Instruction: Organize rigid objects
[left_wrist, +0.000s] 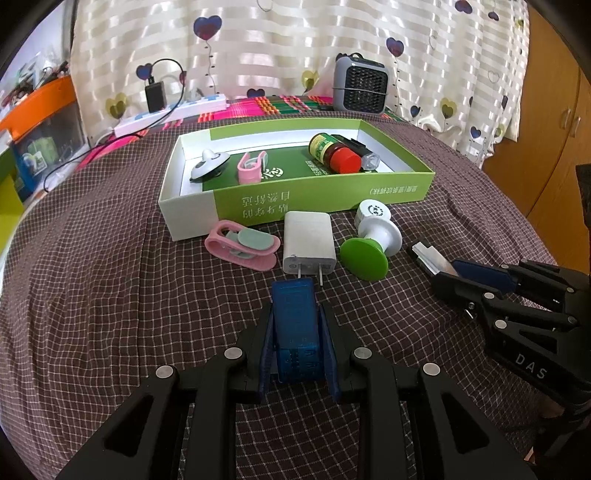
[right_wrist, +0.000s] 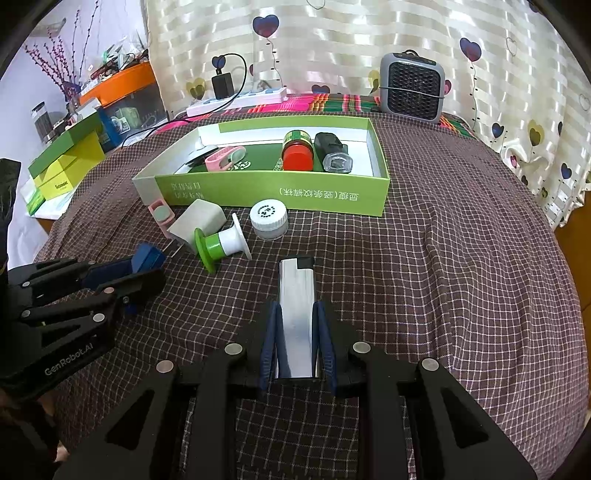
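Left tongs (left_wrist: 295, 332) are clamped on a blue block (left_wrist: 295, 325), pads on both flat sides, nose angled down over the checked cloth (left_wrist: 110, 314). Right tongs (right_wrist: 297, 339) are nearly fully closed on a silver lighter (right_wrist: 295, 314), black cap pointing away from you. Both pieces look clear of the cloth, though I can't tell for sure.

So you're mid-carry with both hands loaded; neither piece is in the box (left_wrist: 314, 205) yet.

Just past the left tongs, on the cloth in front of the box's near wall: white charger (left_wrist: 309, 240) with prongs toward you, pink clip (left_wrist: 242, 245) to its left, green-based spool (left_wrist: 371, 245) to its right. From the right view a white jar (right_wrist: 269, 218) sits close to the same wall.

Already inside the box: a white-grey piece (left_wrist: 208, 164) far left, a second pink clip (left_wrist: 250, 168) beside it, a red-capped bottle (left_wrist: 334, 153) and a black item (left_wrist: 360, 153) touching it on the right.

Next move, my read: lift each load over the near wall and release in the bare green middle. Go one hand at a time, since the tongs would crowd each other. Keep the blue block high enough to clear the charger's prongs. Four loose pieces are left after that.
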